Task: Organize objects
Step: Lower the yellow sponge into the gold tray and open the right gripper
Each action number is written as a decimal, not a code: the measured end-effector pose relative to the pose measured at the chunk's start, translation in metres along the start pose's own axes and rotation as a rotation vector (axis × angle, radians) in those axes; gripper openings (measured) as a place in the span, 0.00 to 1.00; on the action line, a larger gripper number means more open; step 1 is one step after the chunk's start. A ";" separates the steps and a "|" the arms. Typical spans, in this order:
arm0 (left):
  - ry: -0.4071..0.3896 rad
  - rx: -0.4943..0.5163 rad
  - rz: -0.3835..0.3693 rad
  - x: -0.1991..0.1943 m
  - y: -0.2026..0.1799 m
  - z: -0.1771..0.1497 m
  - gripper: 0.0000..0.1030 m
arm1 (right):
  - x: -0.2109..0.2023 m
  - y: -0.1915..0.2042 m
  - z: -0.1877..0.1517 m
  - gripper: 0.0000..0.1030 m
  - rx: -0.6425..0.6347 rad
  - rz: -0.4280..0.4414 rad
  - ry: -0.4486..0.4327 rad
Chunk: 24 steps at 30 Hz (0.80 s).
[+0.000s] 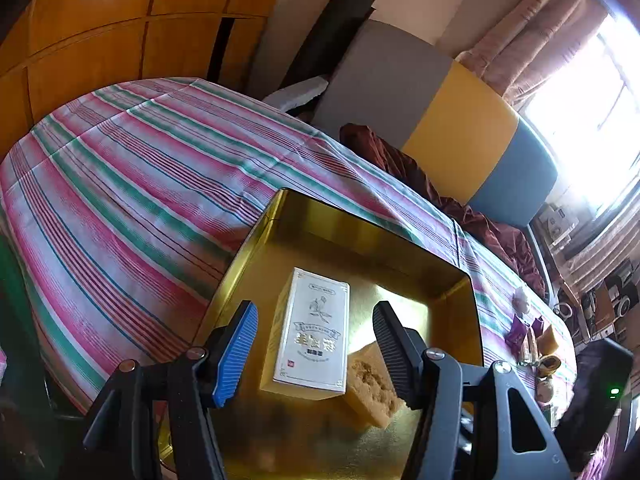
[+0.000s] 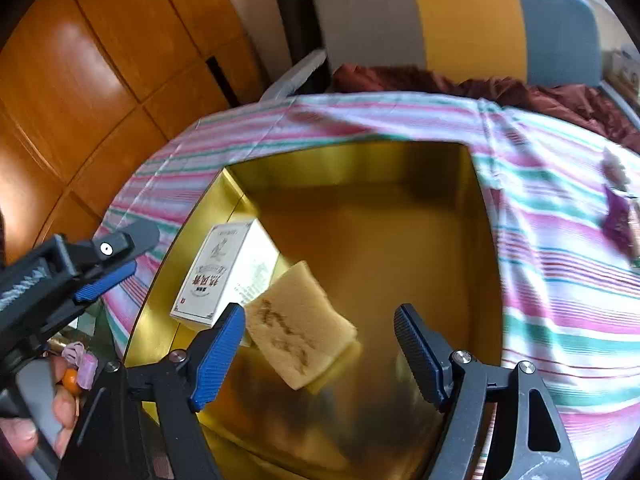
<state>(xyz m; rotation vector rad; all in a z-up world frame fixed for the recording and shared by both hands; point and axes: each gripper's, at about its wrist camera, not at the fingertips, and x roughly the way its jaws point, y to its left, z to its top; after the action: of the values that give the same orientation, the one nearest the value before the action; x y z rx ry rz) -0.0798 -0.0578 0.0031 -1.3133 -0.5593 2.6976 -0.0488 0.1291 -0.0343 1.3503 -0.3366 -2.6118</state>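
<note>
Blue-ribbed pads of the right gripper [image 2: 320, 354] stand apart over the gold tin [image 2: 486, 264], nothing clamped between them. Just ahead, a yellow sponge [image 2: 300, 330] is tilted inside the tin, touching a white box [image 2: 228, 270] lying to its left. Further left, the left gripper [image 1: 316, 354] hangs open above the box, gripping nothing. Beneath the tin spreads a striped bedsheet [image 2: 560, 280].

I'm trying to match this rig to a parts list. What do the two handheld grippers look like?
Both look alike: black angular frames with cut-out holes and silver screw heads at the pivots. The left gripper and the right gripper each have two long ribbed pads, blue along the edges and back with dark ribbed faces. No cables or lettering show.
</note>
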 end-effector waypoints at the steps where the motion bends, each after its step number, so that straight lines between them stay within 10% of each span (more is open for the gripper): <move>1: 0.002 0.006 0.000 0.000 -0.002 -0.002 0.59 | -0.005 -0.003 0.000 0.75 -0.003 -0.007 -0.017; 24: 0.072 0.315 -0.096 0.011 -0.086 -0.057 0.59 | -0.087 -0.119 -0.035 0.81 0.024 -0.266 -0.129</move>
<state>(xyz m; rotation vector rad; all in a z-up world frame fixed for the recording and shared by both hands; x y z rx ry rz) -0.0490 0.0411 -0.0064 -1.2557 -0.1737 2.5188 0.0226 0.2616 -0.0195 1.3178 -0.2191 -2.9293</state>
